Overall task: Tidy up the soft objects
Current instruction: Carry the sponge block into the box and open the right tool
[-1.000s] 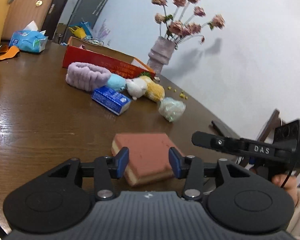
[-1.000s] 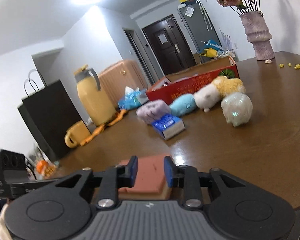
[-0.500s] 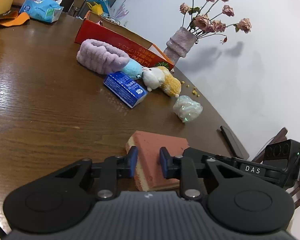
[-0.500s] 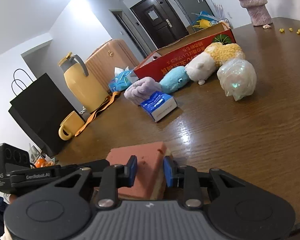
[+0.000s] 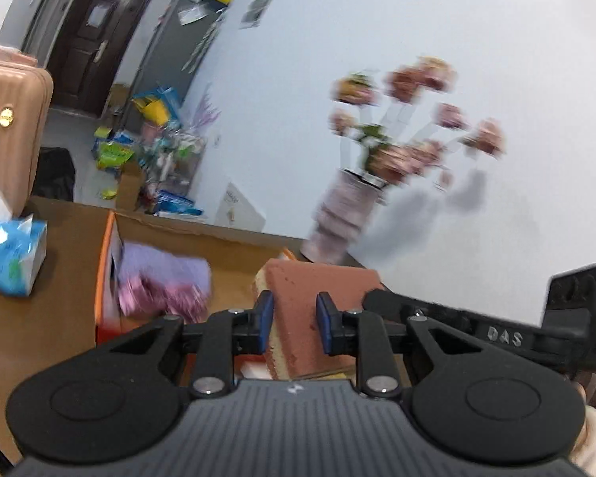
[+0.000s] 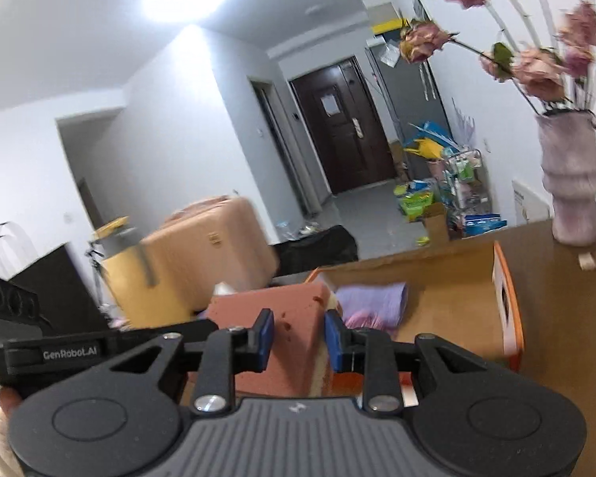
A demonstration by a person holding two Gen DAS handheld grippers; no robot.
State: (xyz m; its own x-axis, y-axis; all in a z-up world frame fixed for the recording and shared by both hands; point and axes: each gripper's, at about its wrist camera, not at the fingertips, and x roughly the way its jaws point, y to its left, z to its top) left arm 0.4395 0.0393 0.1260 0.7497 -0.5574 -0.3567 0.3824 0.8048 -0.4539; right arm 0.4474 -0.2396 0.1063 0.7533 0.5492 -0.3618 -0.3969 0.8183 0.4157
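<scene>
Sponge (image 5: 298, 310) sits clamped between both claws, left (image 5: 291, 320) and right (image 6: 299, 340).

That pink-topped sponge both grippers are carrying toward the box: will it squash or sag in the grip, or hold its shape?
The sponge probably holds its shape: pinched by the left gripper and the right gripper, its visible edges look straight. It likely squashes a little under the pads. It is probably light, since narrow pinches at its corners carry it over the cardboard box.
</scene>
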